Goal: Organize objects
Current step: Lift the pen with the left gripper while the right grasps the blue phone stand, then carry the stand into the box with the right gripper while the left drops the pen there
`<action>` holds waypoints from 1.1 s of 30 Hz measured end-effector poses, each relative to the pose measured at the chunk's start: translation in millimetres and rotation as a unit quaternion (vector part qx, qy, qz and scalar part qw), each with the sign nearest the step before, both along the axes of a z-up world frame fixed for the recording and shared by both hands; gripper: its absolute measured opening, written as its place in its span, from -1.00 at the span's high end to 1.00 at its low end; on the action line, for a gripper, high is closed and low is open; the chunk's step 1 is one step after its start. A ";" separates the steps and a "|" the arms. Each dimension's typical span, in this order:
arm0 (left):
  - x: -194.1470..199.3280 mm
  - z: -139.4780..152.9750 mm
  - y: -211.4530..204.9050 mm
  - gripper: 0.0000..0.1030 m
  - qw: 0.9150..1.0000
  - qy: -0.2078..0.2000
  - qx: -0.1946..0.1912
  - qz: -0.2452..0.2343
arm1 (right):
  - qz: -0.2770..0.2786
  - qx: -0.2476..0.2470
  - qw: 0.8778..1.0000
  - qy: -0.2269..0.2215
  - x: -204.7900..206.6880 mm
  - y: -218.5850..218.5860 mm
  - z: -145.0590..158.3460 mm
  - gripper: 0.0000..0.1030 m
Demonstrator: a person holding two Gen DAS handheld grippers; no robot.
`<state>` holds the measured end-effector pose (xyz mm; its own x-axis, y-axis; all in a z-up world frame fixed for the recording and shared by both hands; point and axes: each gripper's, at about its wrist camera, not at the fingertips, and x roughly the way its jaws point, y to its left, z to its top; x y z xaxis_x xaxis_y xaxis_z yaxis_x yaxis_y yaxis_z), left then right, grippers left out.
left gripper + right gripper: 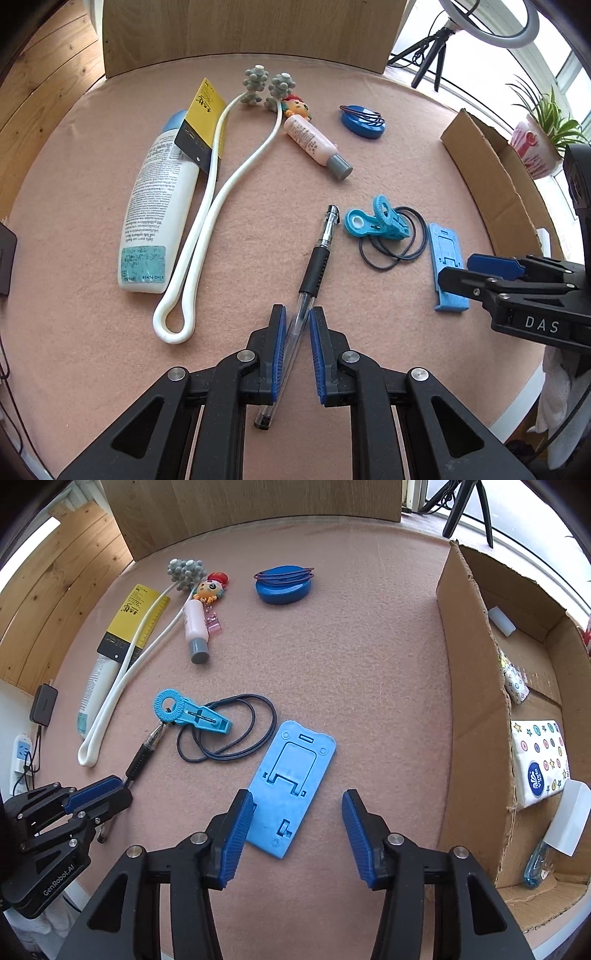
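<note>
My left gripper is shut on a clear pen with a black grip, which lies on the pink felt table top. The pen also shows in the right wrist view, under my left gripper. My right gripper is open, its pads astride the near end of a flat light-blue phone stand lying on the felt. In the left wrist view the right gripper hovers over the phone stand.
An open cardboard box at the right holds tissue packs. On the felt lie a blue clip with a dark cord loop, a white lotion bottle, a white massager, a pink bottle and a blue oval case.
</note>
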<state>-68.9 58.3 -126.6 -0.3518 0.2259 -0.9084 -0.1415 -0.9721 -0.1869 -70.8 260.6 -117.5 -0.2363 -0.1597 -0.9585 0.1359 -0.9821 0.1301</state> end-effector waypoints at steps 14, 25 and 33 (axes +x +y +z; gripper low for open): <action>-13.0 -2.7 14.8 0.76 0.999 -0.012 0.023 -0.025 | 0.044 0.051 0.998 0.020 2.7 -17.6 -2.8 0.22; -5.7 1.4 -2.0 0.81 0.995 -0.035 0.097 0.009 | 0.025 -0.006 0.999 0.031 35.7 22.8 11.4 0.36; -16.1 38.0 3.4 0.81 0.993 -0.005 0.120 0.005 | -0.001 -0.041 0.997 0.060 50.1 38.6 39.9 0.36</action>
<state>-85.0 61.8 -88.6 -0.3455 0.4329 -0.8326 -0.1289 -0.9007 -0.4148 -20.6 299.2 -77.7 -0.3495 -0.2352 -0.9069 0.1543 -0.9692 0.1919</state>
